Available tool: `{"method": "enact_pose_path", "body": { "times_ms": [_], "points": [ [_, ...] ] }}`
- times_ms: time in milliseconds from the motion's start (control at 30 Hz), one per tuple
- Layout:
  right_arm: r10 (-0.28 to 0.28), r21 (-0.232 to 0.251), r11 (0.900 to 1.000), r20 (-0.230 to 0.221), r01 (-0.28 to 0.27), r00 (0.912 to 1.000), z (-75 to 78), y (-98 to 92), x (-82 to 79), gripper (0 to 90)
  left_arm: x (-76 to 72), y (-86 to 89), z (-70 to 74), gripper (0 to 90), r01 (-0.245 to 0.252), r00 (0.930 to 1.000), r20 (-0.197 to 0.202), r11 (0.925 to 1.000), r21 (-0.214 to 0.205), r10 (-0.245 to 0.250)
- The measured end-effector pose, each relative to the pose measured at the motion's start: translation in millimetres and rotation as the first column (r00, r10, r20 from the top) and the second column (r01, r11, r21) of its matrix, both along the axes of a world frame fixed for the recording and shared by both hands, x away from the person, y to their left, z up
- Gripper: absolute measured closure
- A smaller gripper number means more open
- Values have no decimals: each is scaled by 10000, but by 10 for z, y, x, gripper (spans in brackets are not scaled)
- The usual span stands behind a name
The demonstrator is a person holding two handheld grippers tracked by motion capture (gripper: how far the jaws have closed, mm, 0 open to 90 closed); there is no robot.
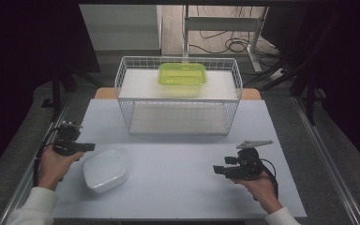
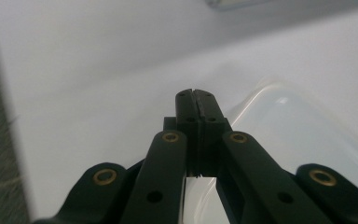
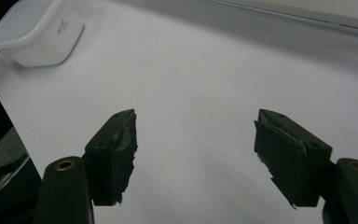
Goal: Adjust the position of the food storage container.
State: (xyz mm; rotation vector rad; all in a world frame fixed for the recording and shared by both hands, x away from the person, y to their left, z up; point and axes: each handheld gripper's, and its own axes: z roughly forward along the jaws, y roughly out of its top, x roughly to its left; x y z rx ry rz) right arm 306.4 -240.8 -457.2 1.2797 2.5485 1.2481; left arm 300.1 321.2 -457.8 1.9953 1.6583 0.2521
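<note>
White container (image 1: 105, 170): lidded, rounded, sits on the desk (image 1: 178, 187) just beside the left jaws, on their inner side; in the left gripper view (image 2: 303, 135) it lies right under and beside the closed tips, though I cannot tell whether they touch it.
Left gripper (image 1: 88, 147): jaws pressed fully together, nothing between them; tips point toward the middle of the desk, over the container's near corner.
Right gripper (image 1: 217, 169): jaws stand wide apart and hold nothing; only bare desk lies between them, the white container (image 3: 37, 32) well away ahead of them.
Step in hand: by my reading, the approach to the white container; no grasp made yet.
Next move: likely the left jaws must open wide enough to take the container's rim or side, then close on it; the right jaws are ready to help.
Wire basket (image 1: 178, 96): well beyond both jaws, at the far side of the desk.
Green container (image 1: 182, 75): on the basket's upper shelf.
Count: one white container, one green container, one wire basket, two grippers.
</note>
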Motion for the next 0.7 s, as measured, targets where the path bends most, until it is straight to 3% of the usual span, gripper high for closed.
{"method": "enact_pose_path", "body": {
  "times_ms": [200, 333, 400, 533, 700],
  "points": [
    [-57, 13, 10000, -67, 57, 10000, -5, 7, 11, 293, -320, 237, -83, 896, -662, 9973, -332, 9977, -125, 657],
    [-11, -31, 10000, -95, 11, 10000, -14, 24, 18, 293, -520, 251, -216, 895, -725, 9955, -635, 9967, -365, 701],
    [17, -77, 10000, -96, -18, 10000, -20, 31, 20, 293, -606, 217, -299, 893, -729, 9945, -776, 9971, -223, 710],
    [18, -92, 10000, -106, -19, 9999, -21, 31, 22, 293, -676, 111, -421, 890, -520, 9934, -1049, 9970, -575, 457],
    [19, -201, 9998, -71, -20, 10000, -26, 31, 24, 293, -641, 38, -436, 887, -358, 9938, -1079, 9954, -887, 261]
  ]
}}
